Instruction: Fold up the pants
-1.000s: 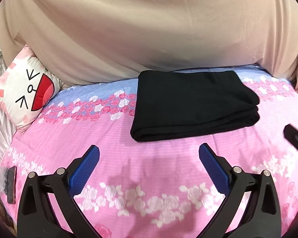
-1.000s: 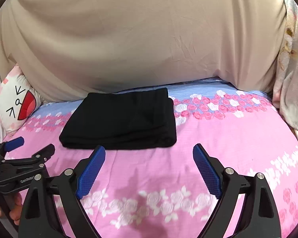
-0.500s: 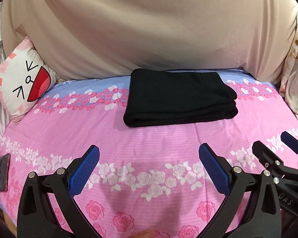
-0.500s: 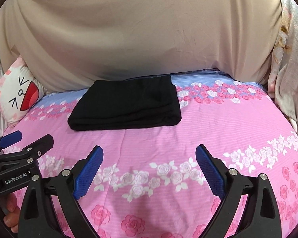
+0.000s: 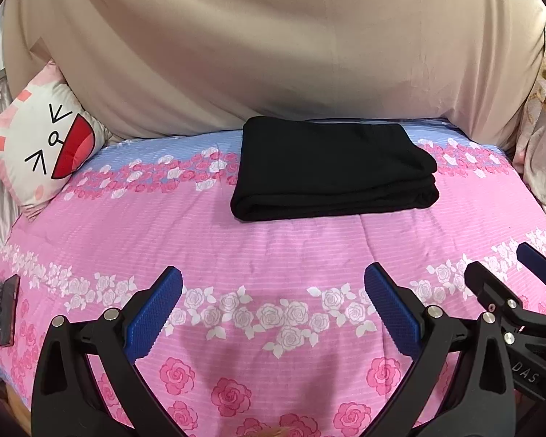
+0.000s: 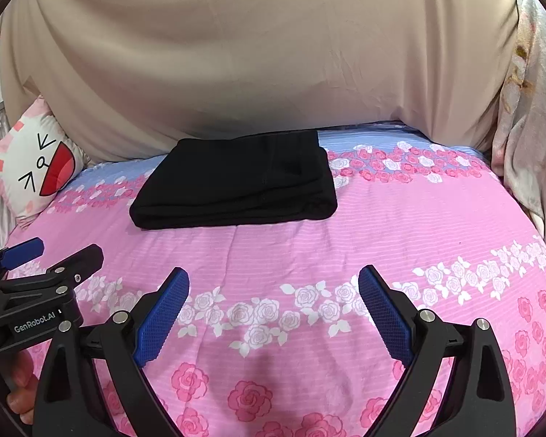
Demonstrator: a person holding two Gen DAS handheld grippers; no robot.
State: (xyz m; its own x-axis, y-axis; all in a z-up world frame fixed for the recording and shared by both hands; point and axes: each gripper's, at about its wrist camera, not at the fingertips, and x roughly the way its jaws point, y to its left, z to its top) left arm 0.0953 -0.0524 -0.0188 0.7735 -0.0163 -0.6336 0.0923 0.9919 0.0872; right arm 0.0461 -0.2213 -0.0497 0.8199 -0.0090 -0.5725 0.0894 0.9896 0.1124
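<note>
Pants (image 5: 331,171): black, folded into a flat stack, lying on the bed near its far edge, just in front of the beige sheet; folded edge toward the cameras, layered ends on the right side.
Bed (image 5: 273,247): pink cover with rose bands and a blue strip along the far edge; near edge cut off by both frames.
Left gripper (image 5: 273,291): jaws spread wide, holding nothing, over the near half of the bed, well apart from the pants; also seen at the left edge of the right wrist view (image 6: 51,255).
Right gripper (image 6: 273,291): jaws spread wide, empty, over the near half of the bed, well apart from the pants; its tips show at the right edge of the left wrist view (image 5: 509,269).
Hand (image 6: 20,389): only fingertips visible under the left gripper's handle, lower left; the rest cut off.
Sheet (image 5: 273,47): beige cloth hung behind the bed; hides whatever lies behind it.
Pillow (image 5: 42,145): cartoon face print, at the far left corner, partly tucked under the sheet.
Dark flat item (image 5: 8,309): at the left edge of the bed; too distorted to identify.
Floral cloth (image 6: 527,127): hangs along the right edge, partly cut off.
Open room: bare cover between the jaws and the pants, and to the right of the pants.
</note>
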